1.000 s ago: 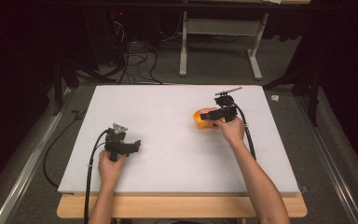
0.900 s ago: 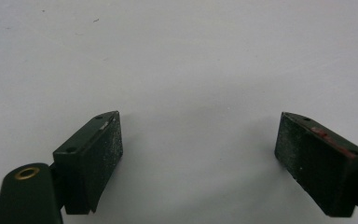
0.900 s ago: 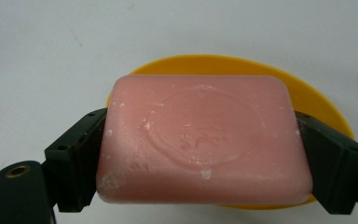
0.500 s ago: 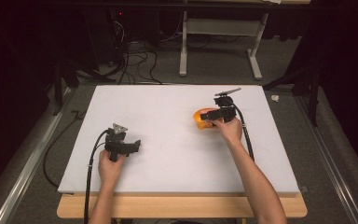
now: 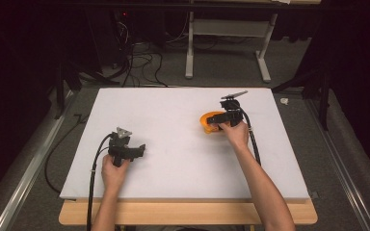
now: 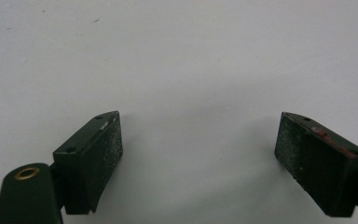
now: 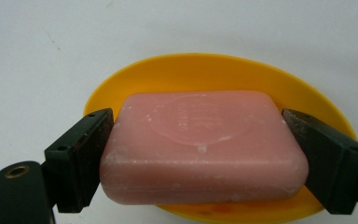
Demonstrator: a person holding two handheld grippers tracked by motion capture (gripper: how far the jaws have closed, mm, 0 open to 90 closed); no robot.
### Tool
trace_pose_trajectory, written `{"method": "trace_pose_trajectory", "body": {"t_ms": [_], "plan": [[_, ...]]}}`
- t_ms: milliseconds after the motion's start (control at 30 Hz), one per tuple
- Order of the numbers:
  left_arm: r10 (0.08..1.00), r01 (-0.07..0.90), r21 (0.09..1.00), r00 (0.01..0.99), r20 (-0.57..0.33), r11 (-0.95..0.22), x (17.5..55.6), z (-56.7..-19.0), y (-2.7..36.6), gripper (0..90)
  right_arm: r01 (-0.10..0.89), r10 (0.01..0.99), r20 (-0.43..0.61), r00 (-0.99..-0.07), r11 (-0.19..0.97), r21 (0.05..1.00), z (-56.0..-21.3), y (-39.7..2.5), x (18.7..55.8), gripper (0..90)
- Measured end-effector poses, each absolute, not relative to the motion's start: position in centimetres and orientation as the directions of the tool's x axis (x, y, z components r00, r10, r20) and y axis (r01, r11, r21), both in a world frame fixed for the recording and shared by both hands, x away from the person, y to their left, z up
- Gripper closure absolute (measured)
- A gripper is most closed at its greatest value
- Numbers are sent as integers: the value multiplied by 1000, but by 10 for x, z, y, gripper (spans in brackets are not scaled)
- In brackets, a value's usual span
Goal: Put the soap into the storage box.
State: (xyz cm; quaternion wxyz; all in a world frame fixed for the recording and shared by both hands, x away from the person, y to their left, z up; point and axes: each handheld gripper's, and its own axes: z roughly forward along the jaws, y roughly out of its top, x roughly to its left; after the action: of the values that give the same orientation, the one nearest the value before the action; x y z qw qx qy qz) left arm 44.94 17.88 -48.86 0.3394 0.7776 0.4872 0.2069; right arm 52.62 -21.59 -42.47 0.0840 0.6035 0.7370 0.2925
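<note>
A pink bar of soap lies flat over a yellow oval dish. My right gripper has one jaw pressed against each short end of the bar, shut on it. From above, that gripper sits over the orange-yellow dish at the right middle of the white table. My left gripper rests near the front left of the table, its jaws pointing right. Its pads stand wide apart over bare white surface, so the left gripper is open and holds nothing.
The table's wooden front edge runs below the white top. Cables and a metal stand lie on the floor beyond the far edge. Metal rails flank the table on both sides.
</note>
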Motion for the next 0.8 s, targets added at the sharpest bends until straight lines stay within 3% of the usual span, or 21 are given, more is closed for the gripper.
{"method": "trace_pose_trajectory", "body": {"t_ms": [800], "plan": [[897,618,728,441,-8,-297,449,-489,179,154,765,922,225,-314,106,635,-401,-226,502,132]]}}
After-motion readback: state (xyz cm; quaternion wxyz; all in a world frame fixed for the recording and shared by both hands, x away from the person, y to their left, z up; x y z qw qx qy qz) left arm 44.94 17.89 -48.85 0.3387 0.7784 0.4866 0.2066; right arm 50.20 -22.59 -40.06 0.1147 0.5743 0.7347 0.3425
